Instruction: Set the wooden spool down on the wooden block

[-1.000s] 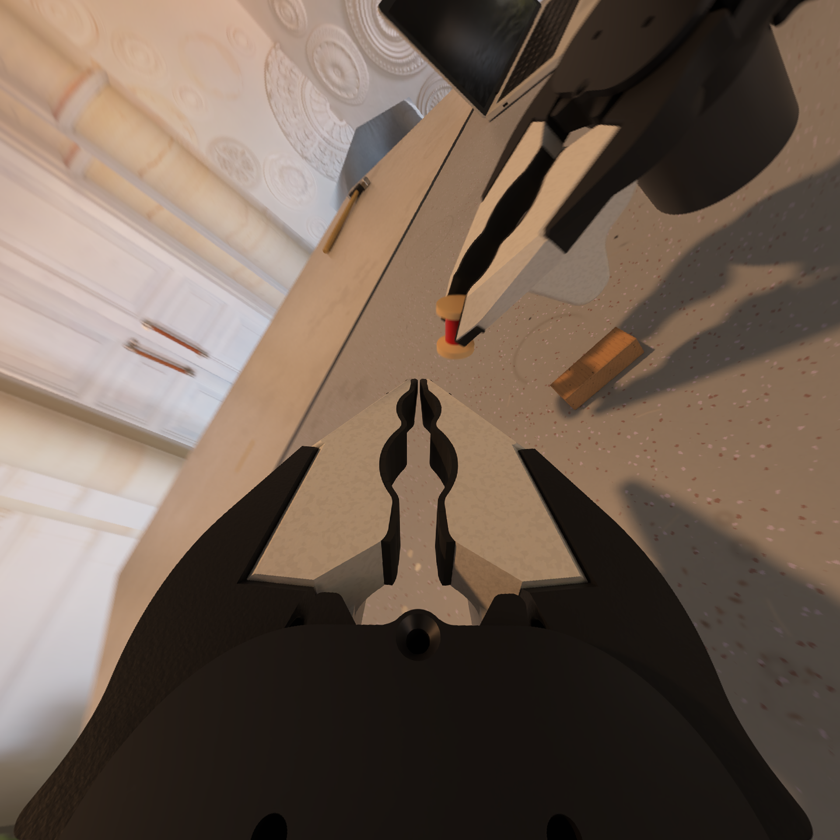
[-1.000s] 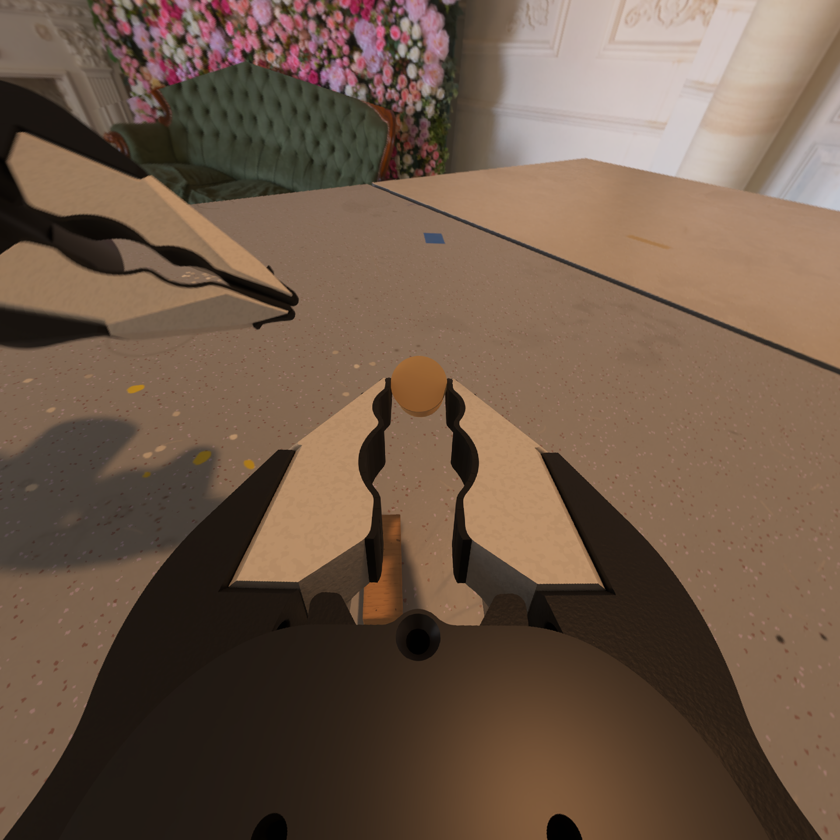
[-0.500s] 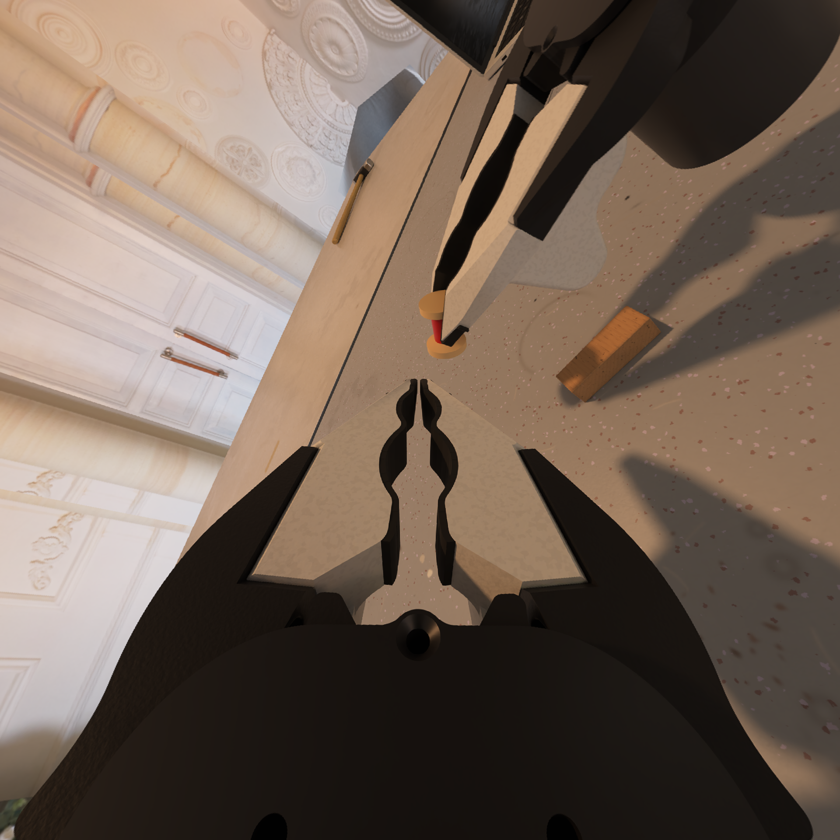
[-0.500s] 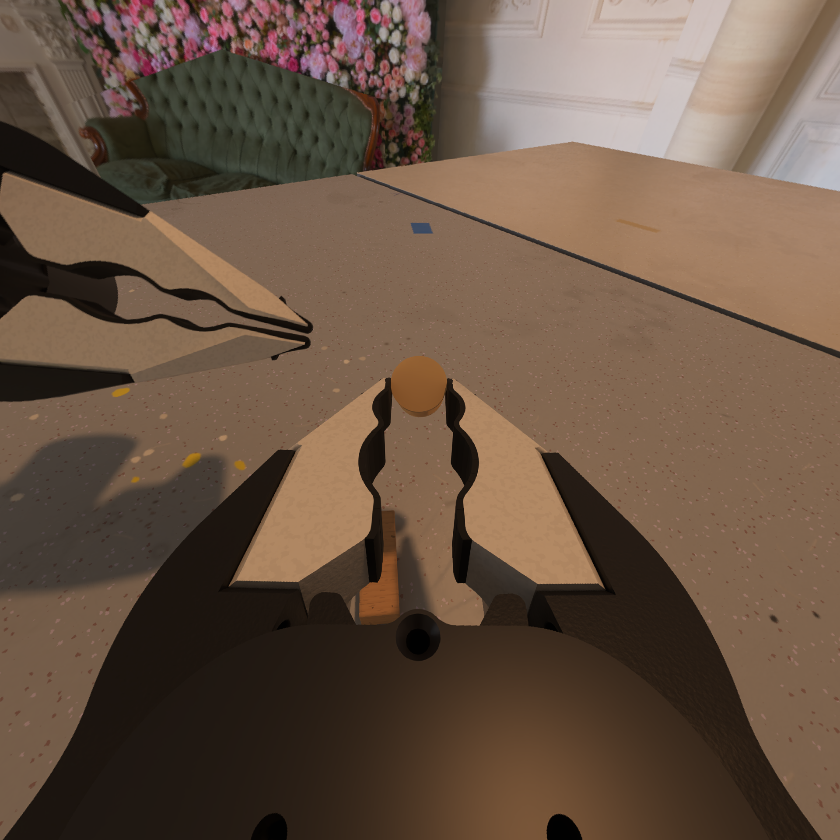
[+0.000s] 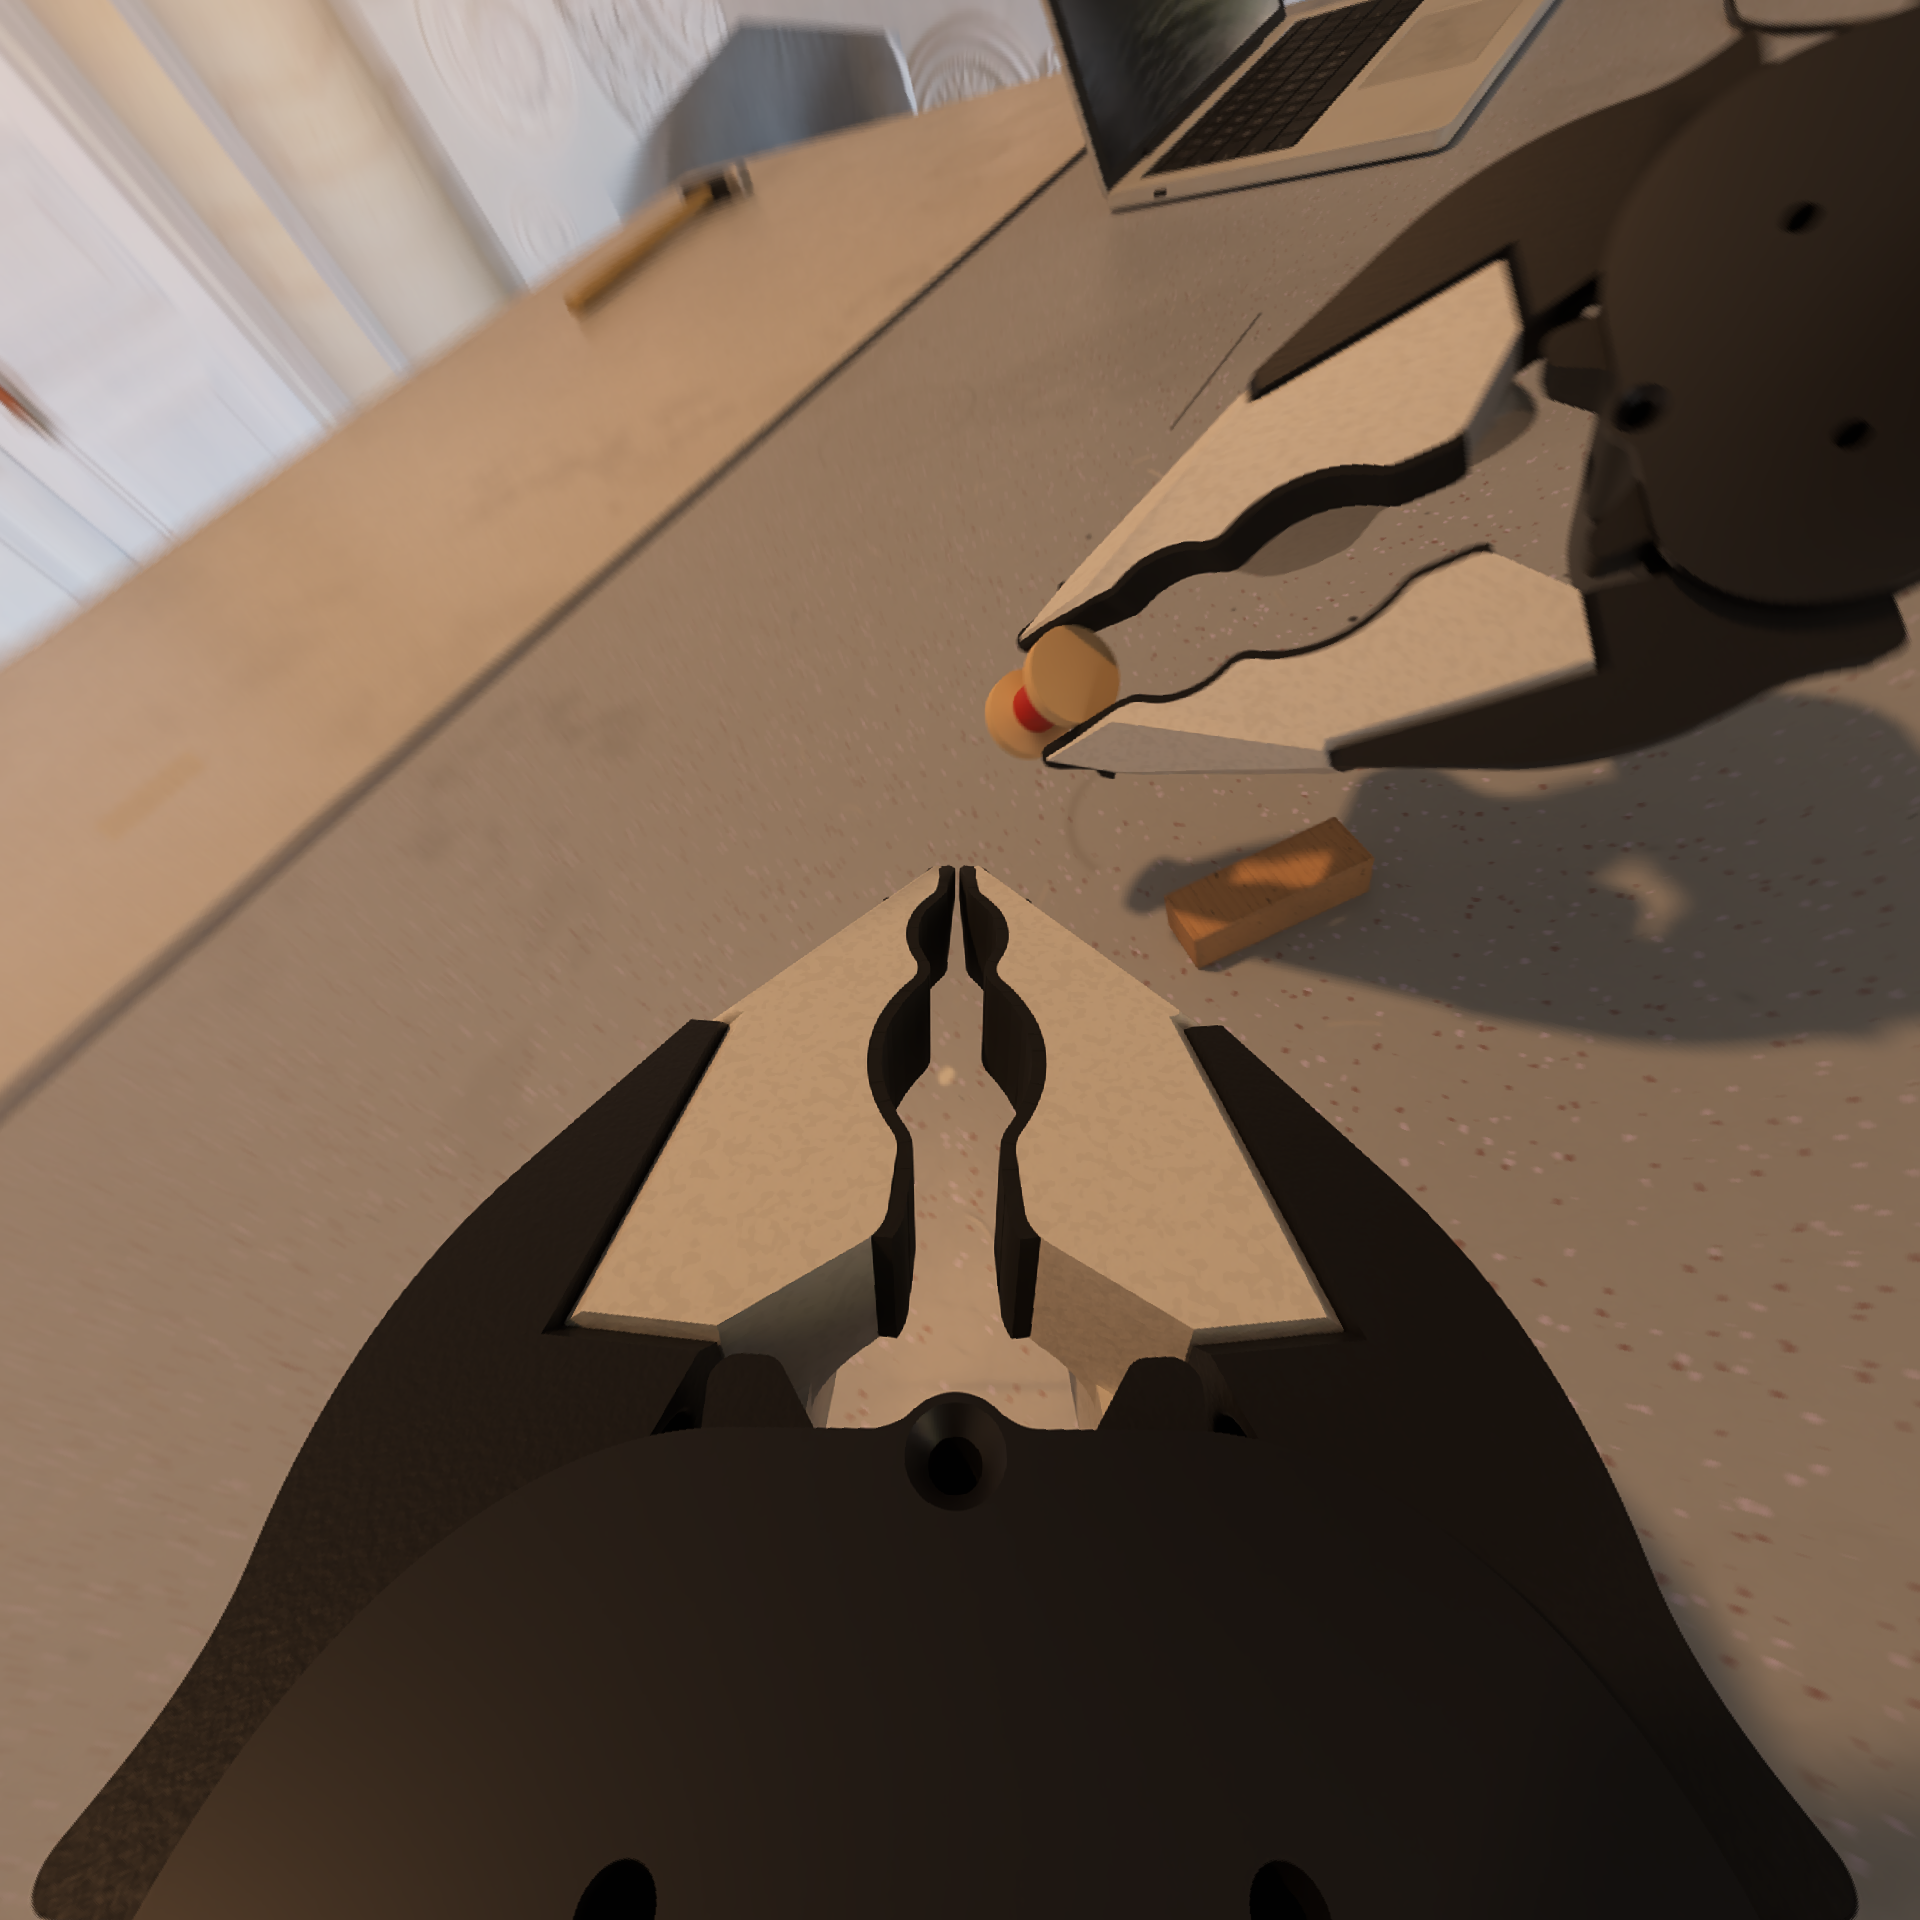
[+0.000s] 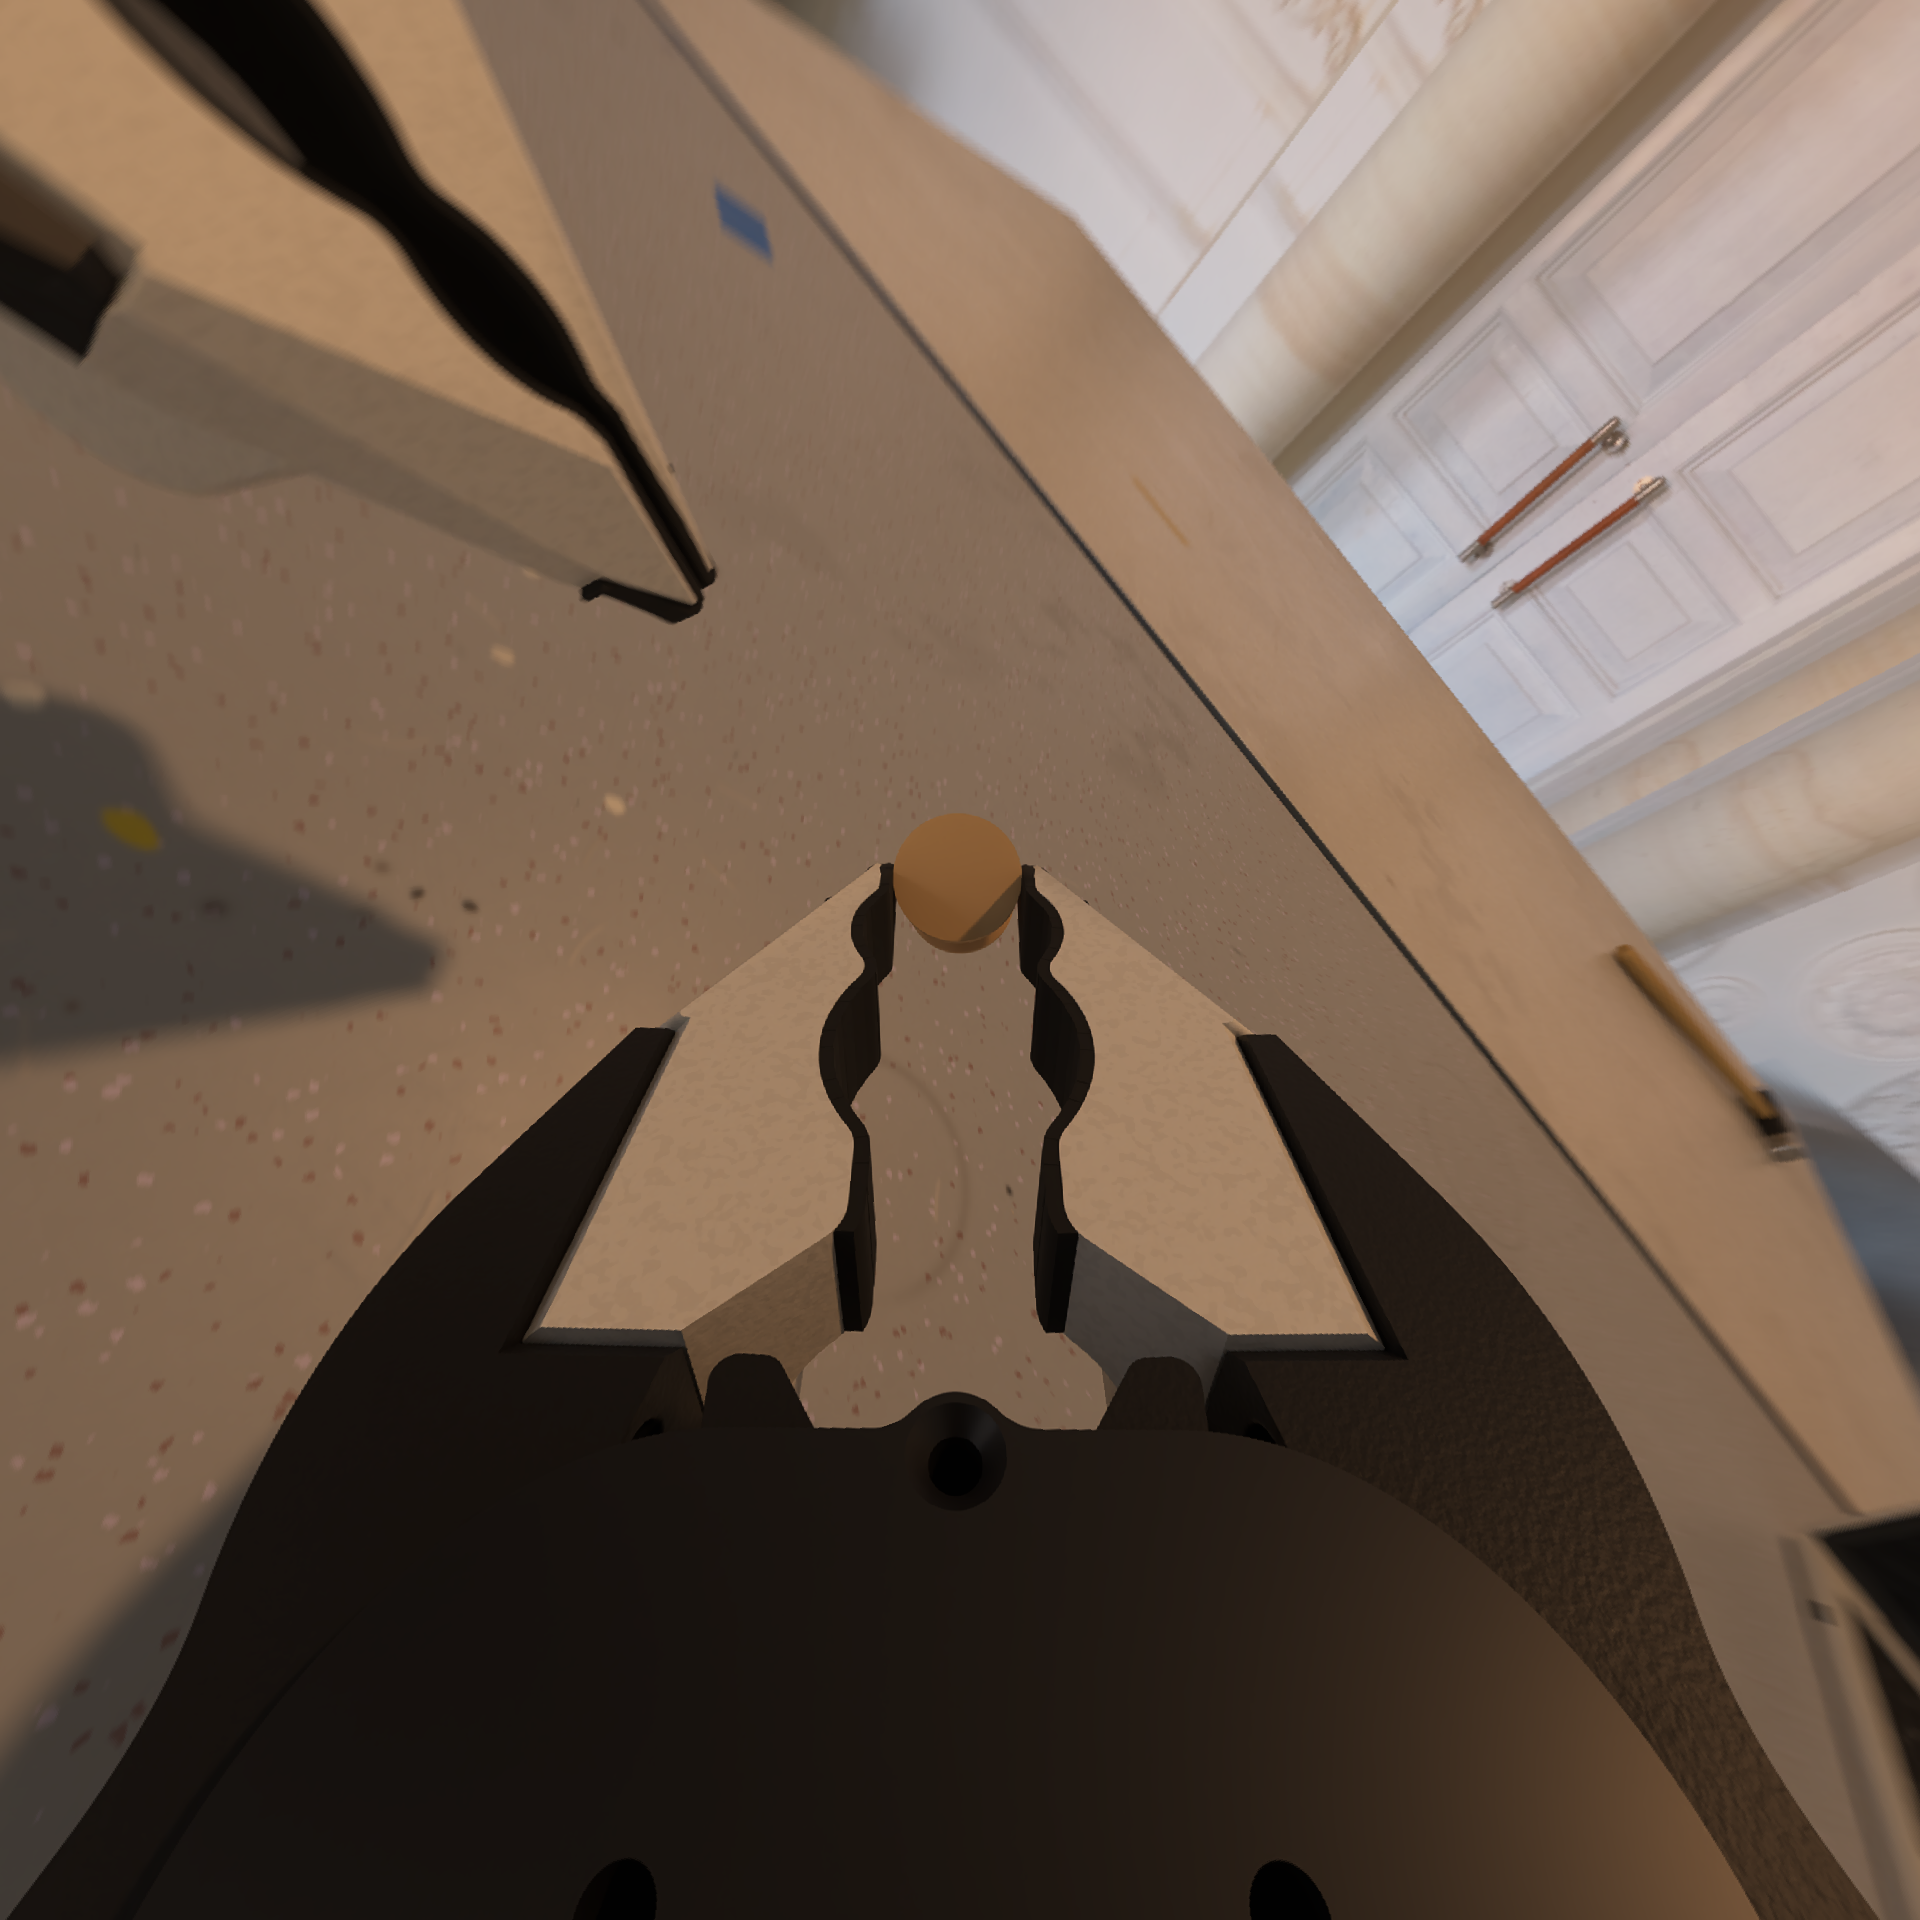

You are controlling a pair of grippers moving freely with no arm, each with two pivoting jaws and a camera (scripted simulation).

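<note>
The wooden spool (image 5: 1049, 691), with two round wooden ends and a red middle, is held at the fingertips of my right gripper (image 5: 1049, 696), above the table. In the right wrist view my right gripper (image 6: 956, 883) is shut on the spool (image 6: 956, 878), and one round end faces the camera. The wooden block (image 5: 1268, 904) lies flat on the speckled table, below and to the right of the spool, apart from it. It does not show in the right wrist view. My left gripper (image 5: 956, 878) is shut and empty, a little left of the block; it also shows in the right wrist view (image 6: 665, 592).
An open laptop (image 5: 1268, 94) stands at the far right of the table. A hammer (image 5: 655, 234) lies on the lighter wooden strip (image 5: 312, 623) along the table's far side. A small blue patch (image 6: 743, 223) lies on the table. White cabinet doors (image 6: 1662, 520) stand beyond.
Both wrist views have rolled sharply. My right gripper has turned with the spool, which now lies sideways in the left wrist view. The block has left the right wrist view.
</note>
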